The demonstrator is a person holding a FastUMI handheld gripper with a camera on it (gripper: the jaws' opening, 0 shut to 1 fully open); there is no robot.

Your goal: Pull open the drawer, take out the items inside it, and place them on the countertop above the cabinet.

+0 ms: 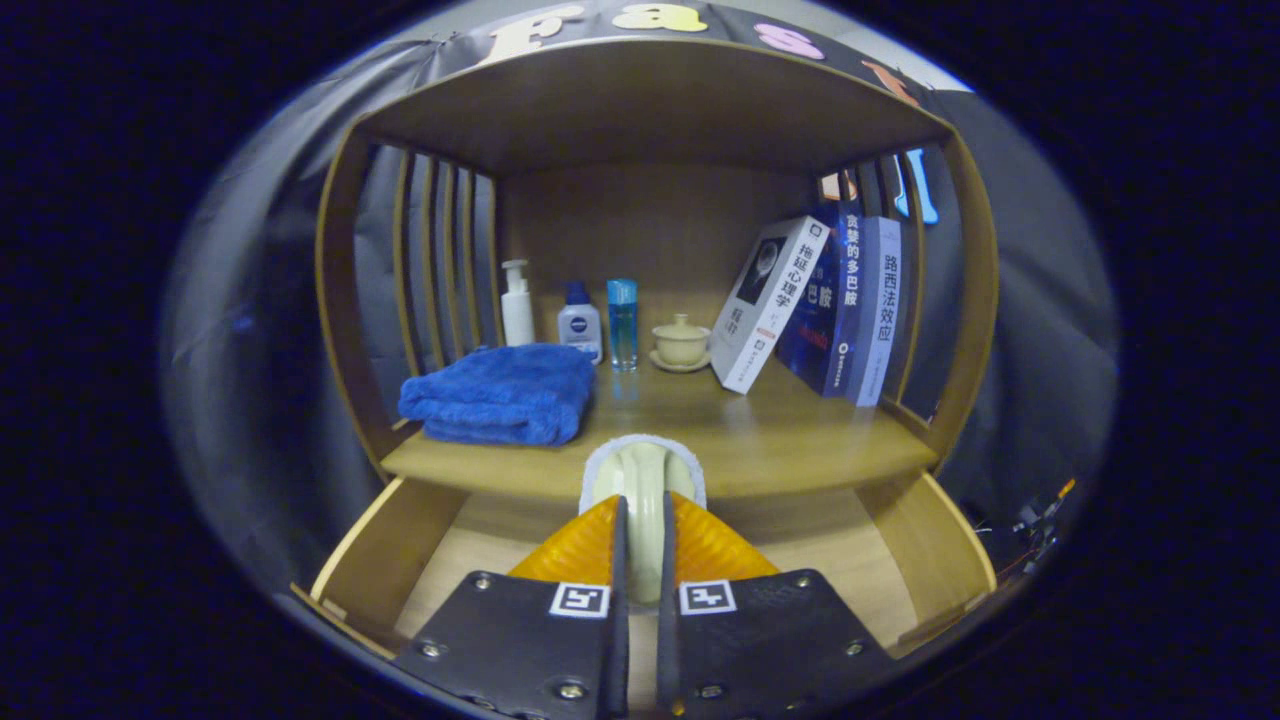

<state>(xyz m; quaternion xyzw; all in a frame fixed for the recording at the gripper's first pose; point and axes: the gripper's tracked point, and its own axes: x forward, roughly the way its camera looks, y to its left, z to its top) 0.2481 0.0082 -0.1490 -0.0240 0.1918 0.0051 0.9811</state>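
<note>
Gripper at bottom center has its 2 fingers clamped tight on a pale brush-like item, held above the open drawer. I'd lift it clear, then set it mid-frame on the countertop, right of the blue towel.

A wooden countertop carries a folded blue towel, a white pump bottle, a small blue-capped bottle, a clear blue bottle, a lidded cup on its saucer and leaning books.
</note>
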